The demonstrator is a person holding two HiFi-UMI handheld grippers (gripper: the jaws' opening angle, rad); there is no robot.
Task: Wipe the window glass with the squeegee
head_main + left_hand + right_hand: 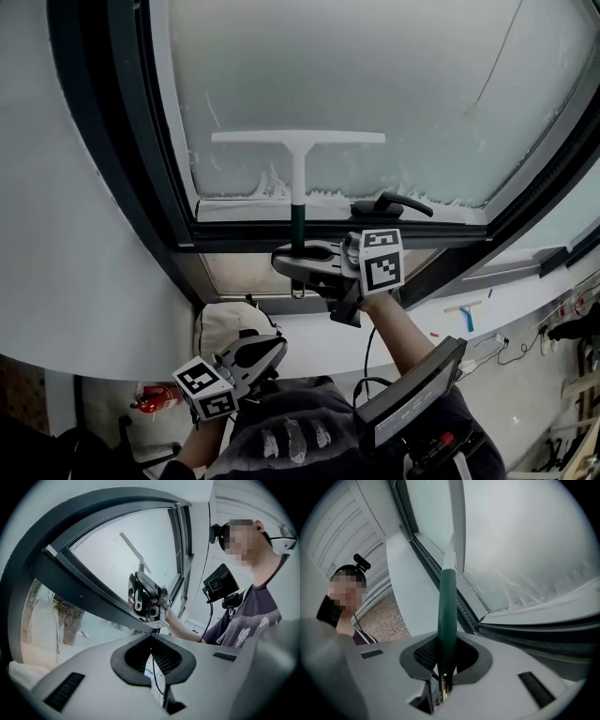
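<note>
- Jaws: my right gripper (444,660) is clamped on the green handle of the squeegee (298,178); my left gripper (152,656) is closed on nothing.
- Blade: flat against the window glass (394,84), low on the pane.
- Progress: the pane looks filmed, perhaps with soap; I judge most wiping remains.

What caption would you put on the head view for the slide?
Right gripper holds the squeegee by its green handle, blade against the window glass; left gripper shut and empty below.
</note>
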